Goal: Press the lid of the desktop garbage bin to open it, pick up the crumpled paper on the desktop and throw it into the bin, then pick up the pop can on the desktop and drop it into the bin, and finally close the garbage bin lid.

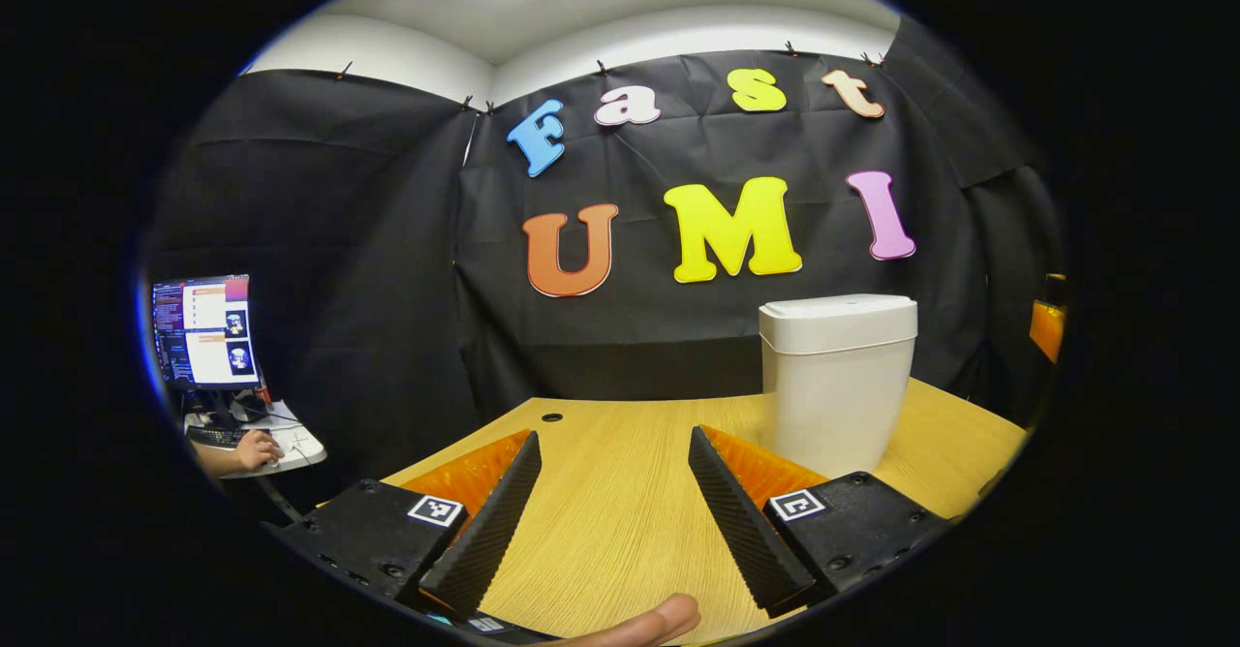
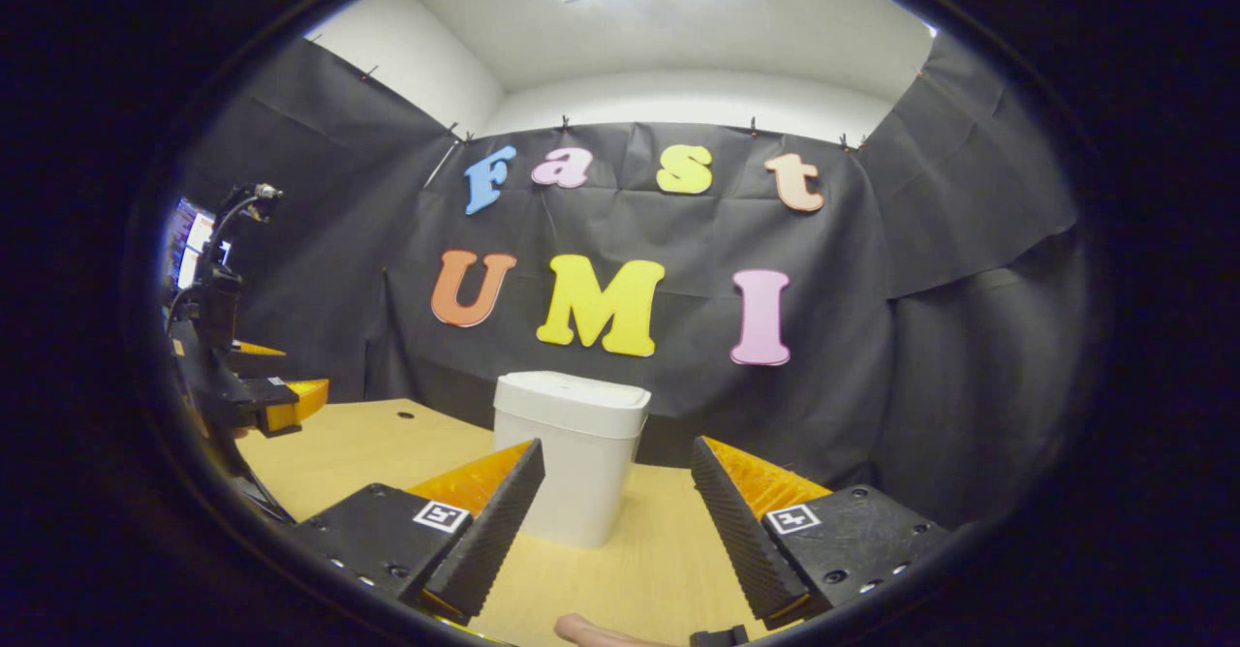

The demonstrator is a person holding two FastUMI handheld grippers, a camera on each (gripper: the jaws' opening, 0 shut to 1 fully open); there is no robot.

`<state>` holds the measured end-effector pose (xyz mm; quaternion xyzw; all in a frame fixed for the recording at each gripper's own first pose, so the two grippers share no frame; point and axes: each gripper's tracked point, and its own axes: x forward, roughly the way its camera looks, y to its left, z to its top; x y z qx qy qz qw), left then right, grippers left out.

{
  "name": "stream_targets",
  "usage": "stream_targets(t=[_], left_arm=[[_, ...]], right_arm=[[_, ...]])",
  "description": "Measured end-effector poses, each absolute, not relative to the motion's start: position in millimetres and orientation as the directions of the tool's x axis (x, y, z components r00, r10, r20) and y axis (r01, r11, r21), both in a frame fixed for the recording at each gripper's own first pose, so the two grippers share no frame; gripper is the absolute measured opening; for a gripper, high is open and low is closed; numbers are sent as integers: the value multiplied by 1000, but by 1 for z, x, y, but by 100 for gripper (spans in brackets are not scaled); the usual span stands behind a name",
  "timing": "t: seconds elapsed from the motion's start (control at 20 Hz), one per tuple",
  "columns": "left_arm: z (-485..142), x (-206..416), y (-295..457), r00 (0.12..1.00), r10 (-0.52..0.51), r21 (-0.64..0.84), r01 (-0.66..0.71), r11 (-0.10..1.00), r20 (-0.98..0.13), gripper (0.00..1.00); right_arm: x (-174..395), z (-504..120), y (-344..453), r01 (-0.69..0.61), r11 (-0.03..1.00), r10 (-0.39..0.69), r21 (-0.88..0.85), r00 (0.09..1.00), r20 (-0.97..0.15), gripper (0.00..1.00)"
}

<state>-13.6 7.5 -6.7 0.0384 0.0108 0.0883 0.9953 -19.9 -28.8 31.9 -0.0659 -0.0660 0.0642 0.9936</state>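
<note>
- My left gripper point(image 1: 613, 507) & right gripper point(image 2: 617, 521): jaws spread wide, holding nothing, low over the desk point(image 1: 620, 531).
- Bin point(image 2: 572, 453) stands just ahead of my right one, lid point(image 2: 573, 403) shut. It looks light, so if I push off-center it may slide or tip.
- Wide jaws could miss the lid's press spot.
- Paper & can: can't see them yet, so a blind swing could knock them away.

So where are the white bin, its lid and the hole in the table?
Bin point(image 2: 579, 492), right gripper view, front wall.
Lid point(image 1: 839, 323), left gripper view, front edge.
Table hole point(image 1: 551, 417), left gripper view, its centre.
</note>
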Motion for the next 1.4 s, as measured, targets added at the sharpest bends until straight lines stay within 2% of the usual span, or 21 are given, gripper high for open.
stream_targets(t=[0.05,0.25,0.5,0.7,0.75,1.05,1.4], left_arm=[[-6,-14,6,985,172,74,-170,983,-14,99],[-2,-13,-3,990,144,79,-144,986,-3,99],[-4,-13,-14,993,114,86,-114,990,-5,99],[-4,-14,-19,994,106,93,-106,990,-3,99],[-3,-14,-20,995,105,95,-104,990,-2,99],[-7,-12,-30,996,84,112,-83,990,-7,99],[-7,-12,-30,996,87,116,-86,990,-5,99]], right_arm=[[-18,28,-27,-121,981,138,-148,984,108,95],[-18,33,-38,-74,987,92,-145,988,127,98],[-21,39,-49,-43,995,57,-95,986,156,95],[-19,36,-58,-30,996,41,-80,988,146,98],[-19,36,-61,-23,996,35,-81,989,144,95],[-21,39,-67,-22,998,31,-62,989,144,93],[-18,32,-63,-19,997,29,-77,991,132,95]])
